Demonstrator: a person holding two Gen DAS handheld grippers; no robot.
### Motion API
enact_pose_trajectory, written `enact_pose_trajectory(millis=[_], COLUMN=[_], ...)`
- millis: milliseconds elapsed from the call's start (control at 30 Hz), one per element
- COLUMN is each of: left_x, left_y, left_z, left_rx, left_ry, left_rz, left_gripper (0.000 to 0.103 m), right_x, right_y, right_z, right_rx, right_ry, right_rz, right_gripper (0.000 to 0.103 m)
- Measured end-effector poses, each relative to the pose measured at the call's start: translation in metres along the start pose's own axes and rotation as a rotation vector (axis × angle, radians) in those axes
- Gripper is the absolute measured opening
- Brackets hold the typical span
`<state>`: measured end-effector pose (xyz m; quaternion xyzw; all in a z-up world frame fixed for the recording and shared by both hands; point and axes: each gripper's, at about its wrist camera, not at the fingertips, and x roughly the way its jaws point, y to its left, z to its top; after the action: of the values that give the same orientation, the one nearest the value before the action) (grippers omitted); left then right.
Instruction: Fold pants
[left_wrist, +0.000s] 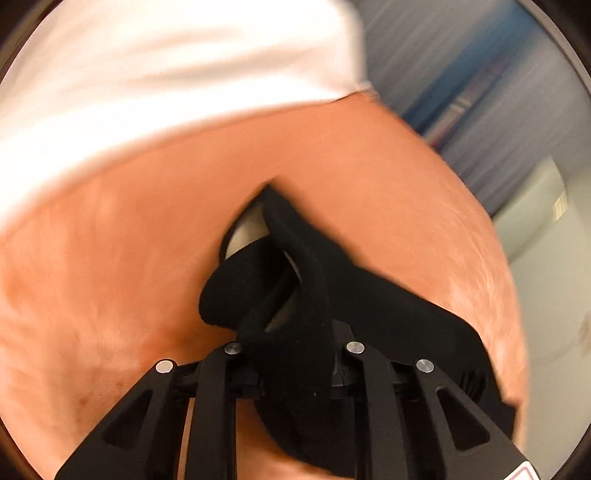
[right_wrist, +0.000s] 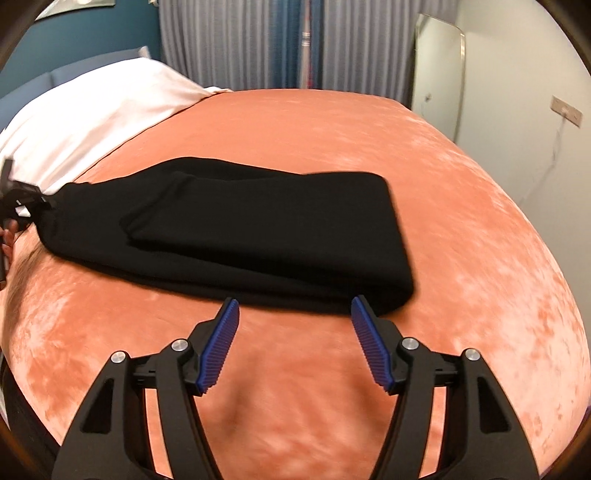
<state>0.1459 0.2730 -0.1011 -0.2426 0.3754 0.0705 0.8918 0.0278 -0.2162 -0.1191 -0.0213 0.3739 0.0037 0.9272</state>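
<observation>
One pair of black pants (right_wrist: 236, 236) ahead of the right claw, two grippers, one white pillow (right_wrist: 92, 110), one orange bedspread (right_wrist: 369, 147).

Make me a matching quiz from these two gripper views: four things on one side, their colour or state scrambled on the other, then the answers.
Things:
1. left gripper
2. right gripper
3. bedspread
4. pillow

States or colours:
A. white
B. open, nothing between its pads
C. orange
D. shut on the black pants

Pairs: 1-D, 2-B, 3-C, 4-A
</observation>
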Motion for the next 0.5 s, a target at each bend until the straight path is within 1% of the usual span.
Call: enact_pose_trajectory(millis=[33,67,100,133,200,267,300,333,367,400,433,467,500], left_x=[-0.013,-0.020,-0.031,-0.040,-0.044,-0.040,-0.035,-0.029,-0.016,-0.005,0.011,0.027,0.042], left_y=[-0.035,-0.060,-0.099,-0.140,-0.199,-0.252,-0.283,-0.303,-0.329,-0.345,-0.359,-0.370,-0.379], left_z=[-0.003,-0.005,-0.013,-0.025,-0.048,-0.075,-0.096,-0.115,-0.141,-0.161,-0.183,-0.204,-0.228], left_rx=[0.090,0.144,0.226,0.299,0.379,0.452,0.496,0.529,0.571,0.599,0.629,0.664,0.713], left_ry=[-0.033,-0.050,-0.072,-0.080,-0.042,0.011,0.045,0.080,0.143,0.190,0.238,0.281,0.302], left_rz=[-0.007,-0.019,-0.047,-0.097,-0.199,-0.277,-0.320,-0.344,-0.364,-0.366,-0.350,-0.312,-0.243], left_gripper=[0.016,0.016,0.017,0.017,0.018,0.018,0.019,0.019,0.019,0.020,0.022,0.023,0.024], right_x=[-0.001,-0.002,-0.001,-0.001,-0.001,-0.003,-0.005,-0.006,-0.007,-0.008,-0.008,-0.008,-0.009], right_y=[-0.008,-0.016,-0.022,-0.032,-0.047,-0.059,-0.064,-0.070,-0.077,-0.083,-0.090,-0.100,-0.107], right_z=[-0.003,-0.006,-0.007,-0.010,-0.013,-0.016,-0.018,-0.019,-0.021,-0.023,-0.025,-0.028,-0.029], right_rx=[0.015,0.032,0.051,0.084,0.128,0.155,0.163,0.170,0.180,0.191,0.205,0.226,0.238], right_ry=[0.003,0.008,0.014,0.023,0.023,0.020,0.015,0.011,0.011,0.013,0.017,0.023,0.027], right_rz=[-0.006,-0.010,-0.013,-0.019,-0.012,-0.009,-0.012,-0.016,-0.020,-0.021,-0.025,-0.027,-0.026], right_gripper=[0.062,0.062,0.062,0.062,0.062,0.062,0.062,0.062,0.062,0.062,0.062,0.062,0.062])
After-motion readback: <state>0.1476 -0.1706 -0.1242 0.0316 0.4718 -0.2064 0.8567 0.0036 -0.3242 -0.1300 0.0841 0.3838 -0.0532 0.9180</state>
